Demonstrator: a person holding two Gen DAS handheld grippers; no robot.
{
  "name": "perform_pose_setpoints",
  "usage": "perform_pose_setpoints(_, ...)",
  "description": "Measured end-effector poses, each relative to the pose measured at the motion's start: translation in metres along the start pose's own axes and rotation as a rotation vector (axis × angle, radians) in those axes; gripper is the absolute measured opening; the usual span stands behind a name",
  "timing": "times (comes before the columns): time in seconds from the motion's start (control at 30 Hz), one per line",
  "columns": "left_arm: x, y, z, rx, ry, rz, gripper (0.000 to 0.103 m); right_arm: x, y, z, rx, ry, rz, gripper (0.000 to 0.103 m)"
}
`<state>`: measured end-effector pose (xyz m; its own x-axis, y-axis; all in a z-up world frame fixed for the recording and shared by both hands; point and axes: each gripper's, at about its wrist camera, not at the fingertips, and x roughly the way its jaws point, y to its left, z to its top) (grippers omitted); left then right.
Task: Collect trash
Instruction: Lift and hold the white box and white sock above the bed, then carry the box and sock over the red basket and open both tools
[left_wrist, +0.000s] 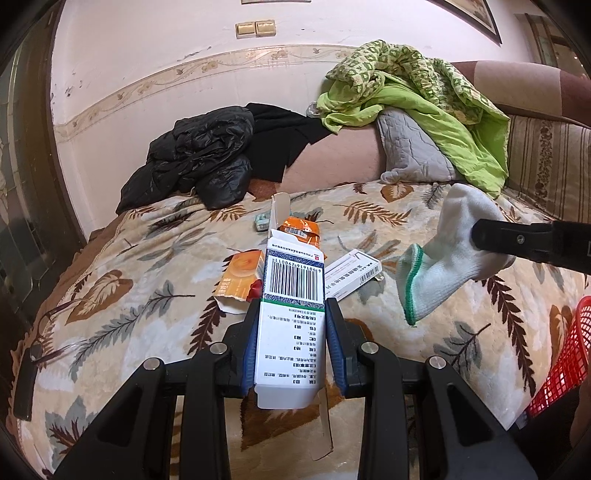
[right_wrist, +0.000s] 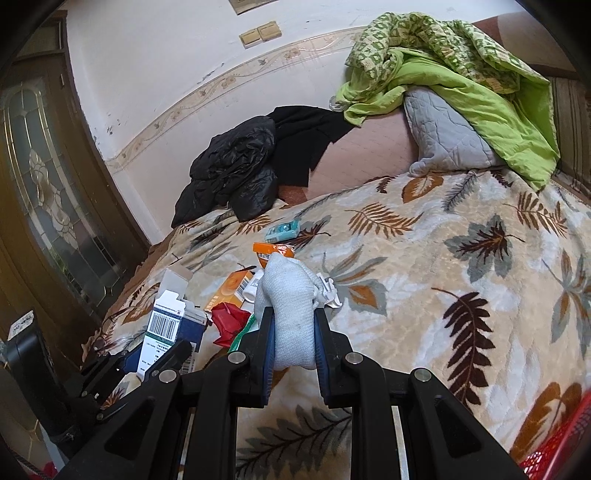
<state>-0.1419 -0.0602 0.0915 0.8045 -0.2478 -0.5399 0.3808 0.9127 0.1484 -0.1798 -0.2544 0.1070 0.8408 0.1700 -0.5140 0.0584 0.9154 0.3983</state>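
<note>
My left gripper (left_wrist: 293, 308) is shut on a white and blue carton with a barcode (left_wrist: 291, 295), held above the leaf-patterned bed. The carton also shows in the right wrist view (right_wrist: 168, 332). My right gripper (right_wrist: 293, 314) is shut on a white sock with a green cuff (right_wrist: 291, 306); in the left wrist view the sock (left_wrist: 443, 258) hangs from it at the right. On the blanket lie an orange box (left_wrist: 240, 277), an orange packet (left_wrist: 301, 230), a white flat box (left_wrist: 354, 275), a red wrapper (right_wrist: 229, 319) and a small teal pack (right_wrist: 283, 230).
A red mesh basket (left_wrist: 565, 354) stands at the bed's right edge. A black jacket (left_wrist: 192, 158), a grey pillow (left_wrist: 410, 147) and a green quilt (left_wrist: 424, 92) lie at the back against the wall. A dark wooden door (right_wrist: 40, 206) is at the left.
</note>
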Motion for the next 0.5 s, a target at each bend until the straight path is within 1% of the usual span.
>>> perform_pose_setpoints(0.17,-0.004,-0.006,-0.001,0.011,-0.004,-0.018,0.031,-0.015,-0.006,-0.005,0.015,-0.005,-0.003,0.021)
perform_pose_setpoints(0.3,-0.009,-0.013,-0.001,0.017,-0.002,-0.049,0.031,-0.031,-0.015,-0.009,0.037,-0.008,-0.006,0.021)
perform_pose_setpoints(0.5,-0.023,-0.031,0.004,0.003,0.009,-0.146,0.031,-0.065,-0.042,-0.013,0.078,-0.022,-0.044,0.021)
